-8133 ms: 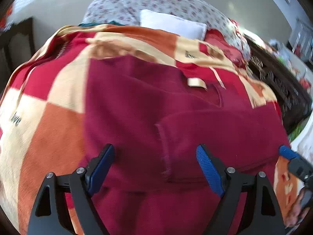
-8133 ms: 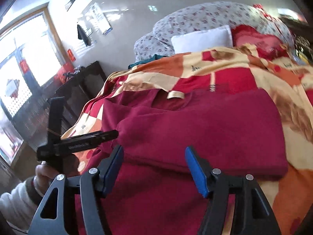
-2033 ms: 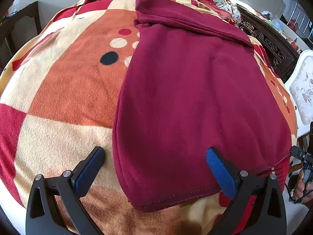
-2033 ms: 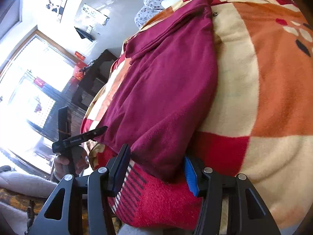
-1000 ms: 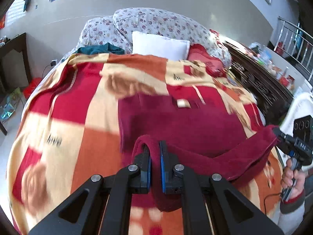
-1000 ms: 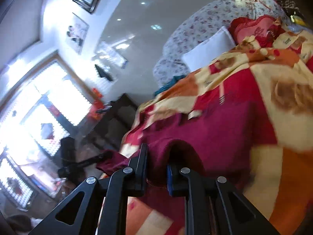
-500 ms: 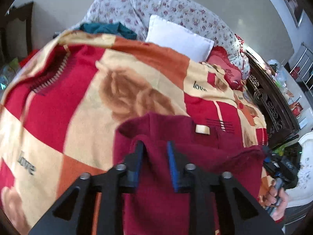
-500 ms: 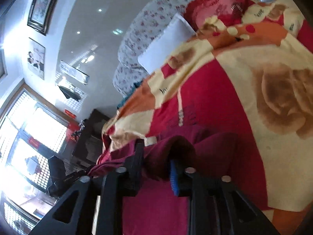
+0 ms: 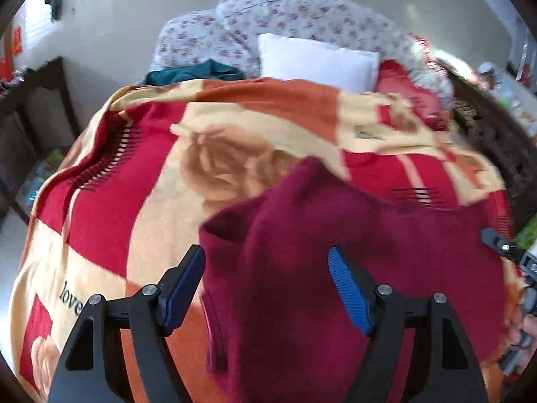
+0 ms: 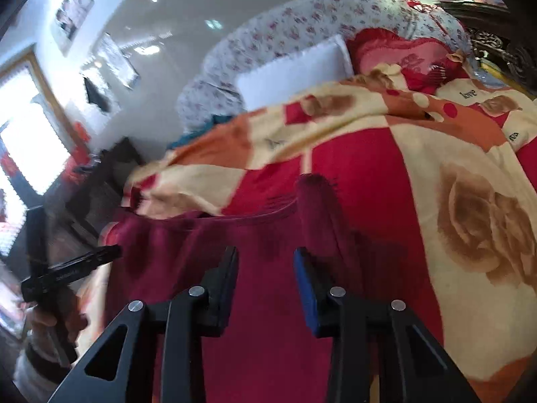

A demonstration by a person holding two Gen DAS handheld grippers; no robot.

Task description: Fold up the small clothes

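A dark red fleece garment [image 9: 302, 268] lies folded over on the patterned blanket [image 9: 110, 201] of a bed. My left gripper [image 9: 265, 285] hovers just over the garment's far left corner. Its jaws are opening wide, with loose cloth below and between them and neither pad pressing on it. A peak of cloth [image 9: 310, 168] still stands up beyond the fingers. In the right wrist view my right gripper [image 10: 266, 278] is over the garment [image 10: 268, 319] near its far edge. Its jaws are closing with a gap left, and the pads stand clear of the cloth. A fold [image 10: 315, 201] sticks up just past them.
A white pillow [image 9: 315, 60], flowered bedding [image 9: 302, 16], a teal cloth [image 9: 198, 72] and a red cushion [image 9: 402, 84] sit at the bed's head. Dark wooden furniture [image 9: 30, 117] flanks the bed's left side, a carved dark frame [image 9: 503, 141] its right. A hand [image 10: 50, 319] holds the other gripper.
A second ago both grippers were shut on the garment's edge and carried it toward the pillows. Now both have let go, and the cloth has dropped onto itself, folded over.
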